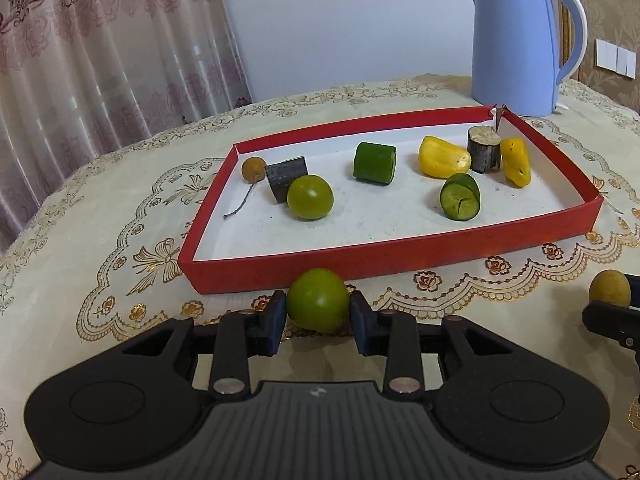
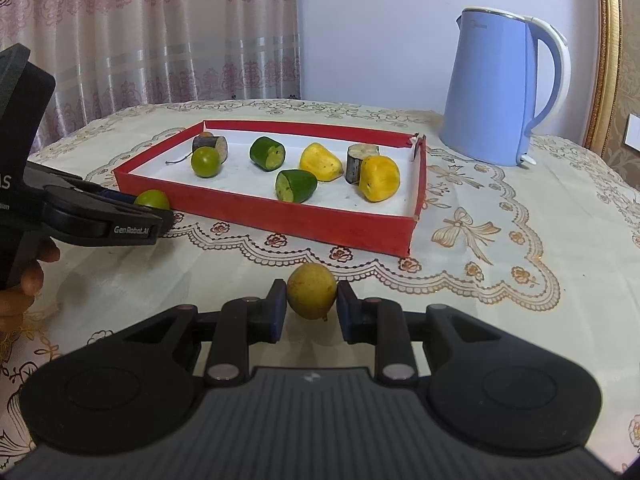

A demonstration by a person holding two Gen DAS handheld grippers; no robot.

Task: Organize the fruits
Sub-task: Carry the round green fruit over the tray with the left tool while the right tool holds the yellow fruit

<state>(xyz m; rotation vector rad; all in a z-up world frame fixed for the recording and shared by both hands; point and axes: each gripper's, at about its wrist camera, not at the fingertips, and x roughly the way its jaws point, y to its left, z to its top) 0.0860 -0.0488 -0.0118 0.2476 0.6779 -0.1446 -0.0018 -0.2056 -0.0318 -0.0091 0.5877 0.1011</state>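
My left gripper [image 1: 318, 310] is shut on a round green fruit [image 1: 318, 300] just in front of the red tray's near wall [image 1: 360, 260]. My right gripper [image 2: 312, 304] is shut on a small yellow-brown round fruit [image 2: 312, 290] in front of the tray's near right corner [image 2: 408, 232]. In the tray lie a green round fruit [image 1: 310, 198], a small brown fruit with a stem [image 1: 253, 169], two green cucumber pieces [image 1: 374, 163] [image 1: 460, 196], two yellow pieces [image 1: 442, 157] [image 1: 516, 161] and two dark cut chunks [image 1: 286, 178] [image 1: 484, 148].
A light blue electric kettle [image 1: 516, 40] stands behind the tray's far right corner. The table has a cream tablecloth with gold pattern [image 1: 100, 240]. A curtain [image 1: 100, 60] hangs at the back left. In the right wrist view the left gripper's body [image 2: 80, 216] shows at left.
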